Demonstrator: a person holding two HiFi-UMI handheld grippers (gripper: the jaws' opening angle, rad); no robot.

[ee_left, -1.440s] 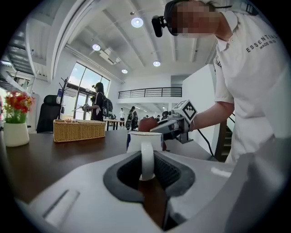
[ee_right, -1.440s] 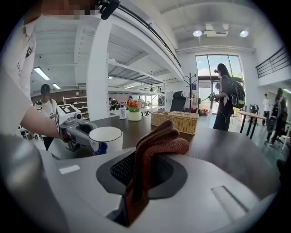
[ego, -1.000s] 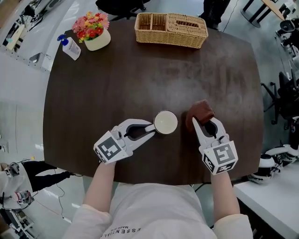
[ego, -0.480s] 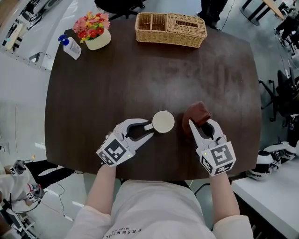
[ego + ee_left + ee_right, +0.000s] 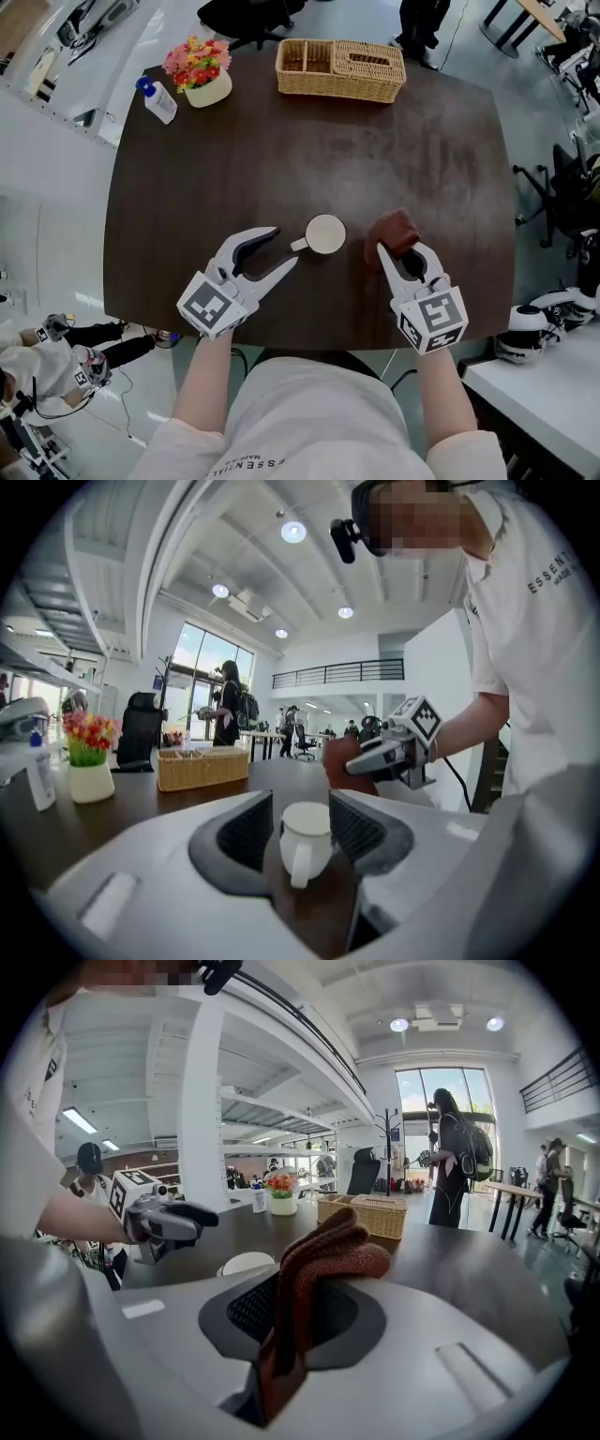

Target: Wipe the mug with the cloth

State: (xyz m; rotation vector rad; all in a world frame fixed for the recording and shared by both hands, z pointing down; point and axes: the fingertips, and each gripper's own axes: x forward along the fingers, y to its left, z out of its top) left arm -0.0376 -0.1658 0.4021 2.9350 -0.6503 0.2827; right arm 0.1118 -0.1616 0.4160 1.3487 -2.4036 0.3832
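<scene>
A white mug stands upright on the dark table, its handle pointing toward my left gripper. That gripper is open; its fingertips sit just short of the handle and touch nothing. In the left gripper view the mug shows beyond the spread jaws. My right gripper is shut on a brown cloth, held just right of the mug and apart from it. The right gripper view shows the folded cloth bulging out of the jaws, with the mug's rim low on the left.
At the table's far edge are a wicker basket, a pot of flowers and a small pump bottle. The table's near edge runs just under both grippers. Chairs and equipment stand on the floor to the right.
My left gripper had its jaws closed around the mug's handle; it has opened and drawn back a little to the left. The right gripper and the cloth have barely moved.
</scene>
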